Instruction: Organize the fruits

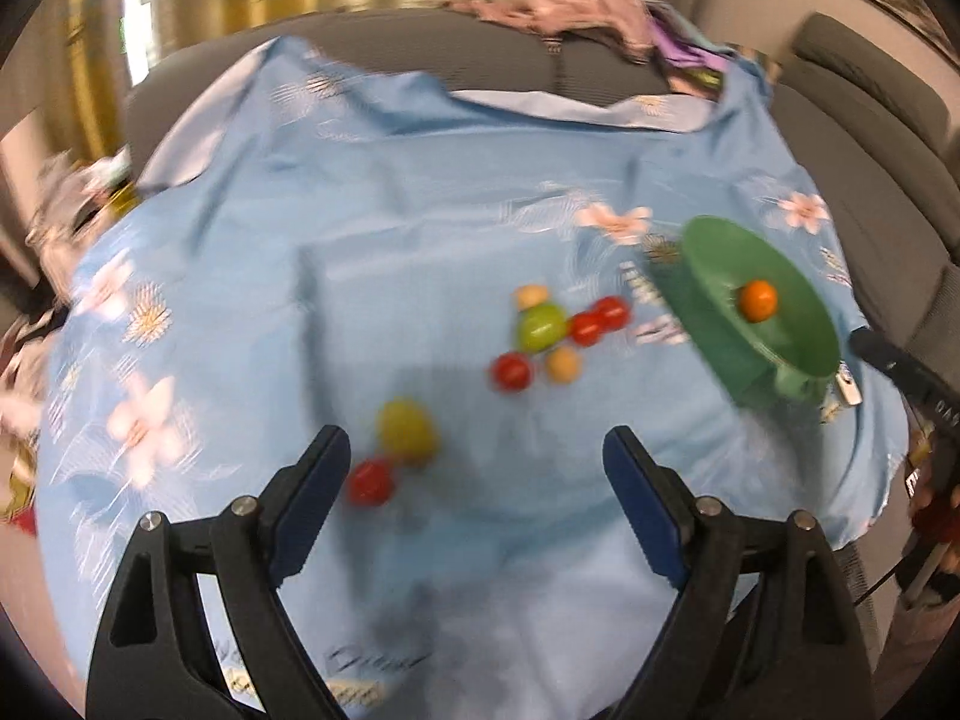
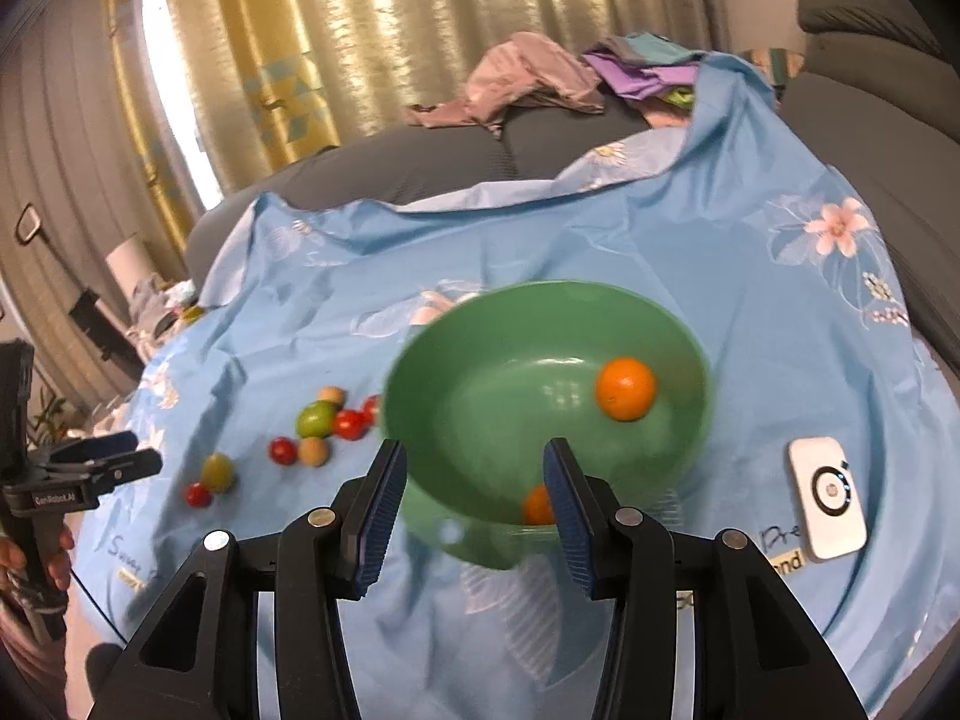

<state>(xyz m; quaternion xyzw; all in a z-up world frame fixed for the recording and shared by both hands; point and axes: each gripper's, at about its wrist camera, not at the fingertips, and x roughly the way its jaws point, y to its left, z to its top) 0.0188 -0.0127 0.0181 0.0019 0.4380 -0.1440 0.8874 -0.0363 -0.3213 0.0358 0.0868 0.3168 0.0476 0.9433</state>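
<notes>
Loose fruit lies on a blue floral sheet point(image 1: 360, 228): a green apple point(image 1: 542, 326), a yellow-green fruit point(image 1: 407, 429), several red tomatoes point(image 1: 512, 371) and two tan ones point(image 1: 563, 364). My left gripper point(image 1: 477, 444) hovers open and empty just short of the yellow-green fruit and a tomato point(image 1: 370, 482). To the right, a green bowl point(image 2: 480, 324) holds an orange point(image 2: 625, 389). My right gripper point(image 2: 474, 456) stands over the bowl's near rim, jaws apart. A second small orange point(image 2: 536, 505) shows in the bowl beside the right pad, unpressed.
A white device point(image 2: 828, 498) lies on the sheet to the right of the bowl. Crumpled clothes point(image 2: 528, 84) are heaped on the grey sofa behind. A hand point(image 2: 36, 552) holds the left gripper point(image 2: 147, 450) at the sheet's left edge. Curtains hang at the back.
</notes>
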